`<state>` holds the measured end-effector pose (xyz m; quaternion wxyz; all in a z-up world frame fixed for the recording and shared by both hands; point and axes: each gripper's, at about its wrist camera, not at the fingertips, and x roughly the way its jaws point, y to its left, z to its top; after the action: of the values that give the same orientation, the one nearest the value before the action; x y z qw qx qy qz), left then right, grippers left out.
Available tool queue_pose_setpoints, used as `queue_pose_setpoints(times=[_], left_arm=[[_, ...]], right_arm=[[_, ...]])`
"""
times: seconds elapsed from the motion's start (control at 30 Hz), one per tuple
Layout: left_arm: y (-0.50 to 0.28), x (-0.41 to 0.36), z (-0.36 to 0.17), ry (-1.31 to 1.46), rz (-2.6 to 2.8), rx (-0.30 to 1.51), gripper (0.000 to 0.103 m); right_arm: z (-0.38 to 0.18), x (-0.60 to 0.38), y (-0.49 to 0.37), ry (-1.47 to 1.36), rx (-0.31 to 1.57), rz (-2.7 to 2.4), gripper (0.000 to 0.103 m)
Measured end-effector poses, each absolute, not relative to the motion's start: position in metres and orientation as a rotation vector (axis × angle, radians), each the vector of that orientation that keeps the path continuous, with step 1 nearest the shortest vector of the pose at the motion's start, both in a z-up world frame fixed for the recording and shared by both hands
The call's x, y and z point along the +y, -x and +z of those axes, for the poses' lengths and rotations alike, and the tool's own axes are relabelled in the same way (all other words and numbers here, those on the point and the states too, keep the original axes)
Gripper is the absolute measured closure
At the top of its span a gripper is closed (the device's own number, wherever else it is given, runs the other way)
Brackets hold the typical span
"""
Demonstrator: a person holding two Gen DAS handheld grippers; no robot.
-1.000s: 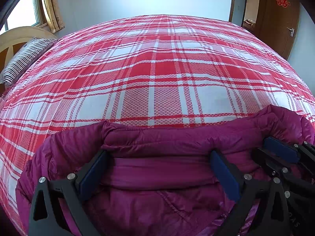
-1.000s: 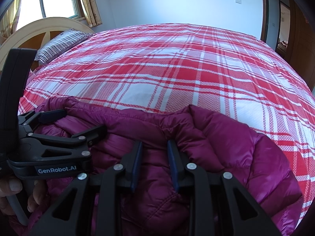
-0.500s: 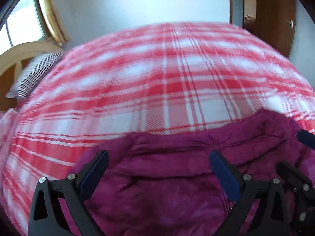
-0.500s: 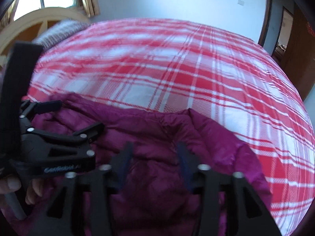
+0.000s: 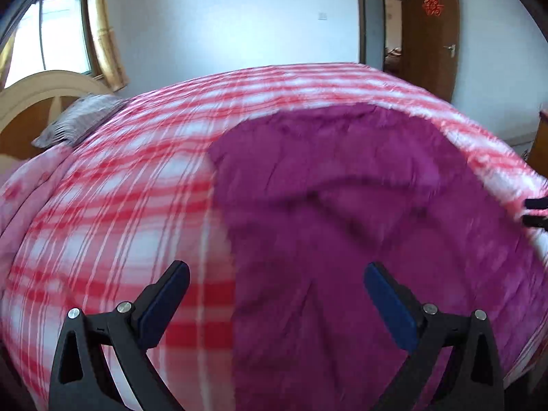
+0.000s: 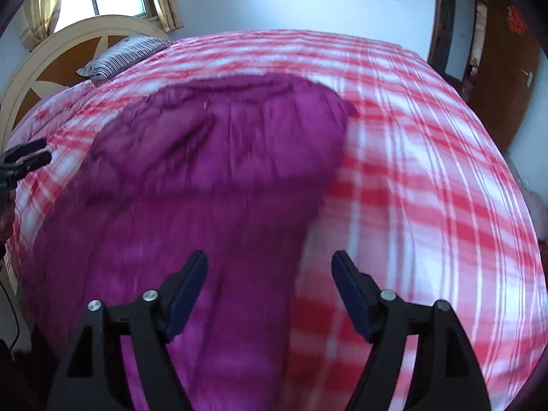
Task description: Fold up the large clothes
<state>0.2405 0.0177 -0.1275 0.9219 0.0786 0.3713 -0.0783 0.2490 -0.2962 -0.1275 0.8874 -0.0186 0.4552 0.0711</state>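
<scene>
Spread flat on the red-and-white plaid bed cover (image 5: 113,226): a puffy magenta quilted down jacket (image 5: 342,205), long axis running from the near bed edge away toward the far edge. Relative to that jacket, left tool (image 5: 275,303) over its left border, one pad above plaid, the other above magenta fabric; jaws wide, nothing between them. Right tool (image 6: 269,293) over the jacket's right border, jaws opening, likewise gripping nothing. Neither tool clearly nearer; each beside its own long edge, jacket lying ahead and inward of both. Likely next: a grab at the near hem or a side edge for a fold across the long axis. Striped pillow (image 6: 123,56) by the headboard, well apart from the jacket.
</scene>
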Motion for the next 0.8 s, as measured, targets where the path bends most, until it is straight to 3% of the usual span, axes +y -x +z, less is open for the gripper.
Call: queue_pose_setpoints(times=[0.33,0.43,0.53,0.57,0.63,0.67,0.8], left_arm=[[-0.166,0.037,-0.186,-0.112,-0.122,0.862,0.001],[-0.161,0.036,-0.191,-0.082,-0.149,0.89,0.007],[-0.149,0.036,-0.195,-0.057,-0.172,0.895,0.021],[-0.145,0.034,-0.195,-0.072,-0.182,0.886,0.035],[-0.138,0.032,-0.191,-0.071,-0.239,0.878,0.08],[-0.136,0.034,-0.186,-0.039,-0.286,0.895,0.092],[-0.115,0.048,-0.134,0.069,-0.357,0.796,0.095]], right_arm=[[-0.155,-0.304,-0.136,-0.14,0.951,0.081,0.03],[-0.165,-0.297,-0.128,-0.166,0.963,0.1,0.046],[-0.174,-0.289,-0.124,-0.176,0.959,0.098,0.061],[-0.174,-0.287,-0.122,-0.188,0.958,0.109,0.069],[-0.178,-0.286,-0.118,-0.224,0.957,0.126,0.08],[-0.179,-0.285,-0.117,-0.229,0.956,0.139,0.085],[-0.165,-0.284,-0.106,-0.287,0.906,0.199,0.092]])
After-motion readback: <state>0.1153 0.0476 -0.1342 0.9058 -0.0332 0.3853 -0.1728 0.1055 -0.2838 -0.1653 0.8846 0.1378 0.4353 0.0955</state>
